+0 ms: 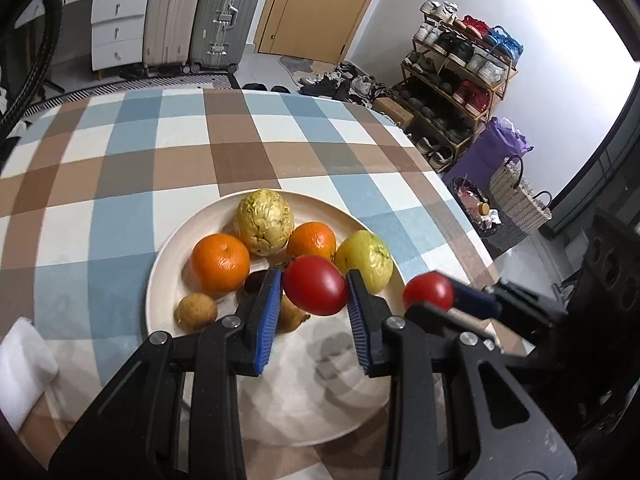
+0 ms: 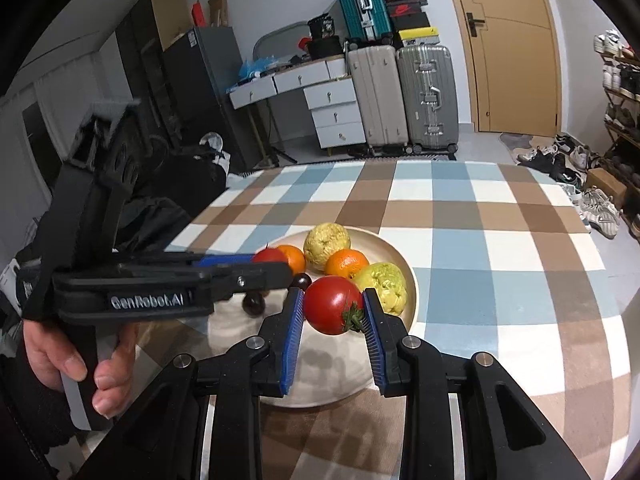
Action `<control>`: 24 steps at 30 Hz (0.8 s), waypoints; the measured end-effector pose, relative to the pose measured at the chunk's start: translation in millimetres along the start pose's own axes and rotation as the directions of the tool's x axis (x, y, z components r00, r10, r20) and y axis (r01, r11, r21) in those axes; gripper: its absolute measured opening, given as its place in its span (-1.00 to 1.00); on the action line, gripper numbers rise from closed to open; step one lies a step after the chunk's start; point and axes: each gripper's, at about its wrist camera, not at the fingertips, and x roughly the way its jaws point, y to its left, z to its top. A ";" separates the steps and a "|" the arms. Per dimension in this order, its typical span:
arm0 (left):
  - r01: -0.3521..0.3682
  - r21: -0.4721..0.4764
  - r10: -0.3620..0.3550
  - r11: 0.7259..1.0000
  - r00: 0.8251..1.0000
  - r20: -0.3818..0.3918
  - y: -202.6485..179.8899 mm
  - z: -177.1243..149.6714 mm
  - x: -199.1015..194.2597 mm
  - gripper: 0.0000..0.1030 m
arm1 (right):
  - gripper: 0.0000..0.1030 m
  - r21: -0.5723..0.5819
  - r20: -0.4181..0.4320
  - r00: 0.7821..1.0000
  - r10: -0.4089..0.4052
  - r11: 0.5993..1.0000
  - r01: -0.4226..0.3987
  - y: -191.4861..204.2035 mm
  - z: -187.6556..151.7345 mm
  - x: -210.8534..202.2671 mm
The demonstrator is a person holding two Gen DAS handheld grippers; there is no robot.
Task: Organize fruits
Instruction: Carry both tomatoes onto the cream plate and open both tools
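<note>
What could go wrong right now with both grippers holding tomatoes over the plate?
1. The left gripper and right gripper sit close together; they could bump.
2. Each tomato is pinched only at its sides and might slip out.
3. The plate is crowded near the guava; a dropped tomato could roll off.

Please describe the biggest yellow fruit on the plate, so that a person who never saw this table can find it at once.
On the checked tablecloth stands a round cream plate of fruit. At its far side, between two oranges, lies the yellow fruit. Unlike the smoother greenish-yellow fruit nearby, it is the largest and its skin is wrinkled and cracked.
</note>
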 end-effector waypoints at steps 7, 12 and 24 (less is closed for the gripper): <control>0.050 -0.015 -0.050 0.999 0.998 -0.035 5.1 2.0 21.0 -0.43 | -0.42 -0.020 -0.048 0.998 0.030 0.999 -0.031 -1.4 -7.6 24.0; 0.071 -0.002 -0.071 0.998 0.996 -0.059 0.8 1.9 30.8 -0.43 | -0.42 -0.012 -0.069 0.997 0.043 0.999 -0.044 -3.1 -10.1 36.0; 0.076 -0.015 -0.077 0.997 0.993 -0.090 -0.1 3.3 41.9 -0.42 | -0.42 -0.018 -0.079 0.996 0.030 0.999 -0.031 -3.7 -12.4 46.0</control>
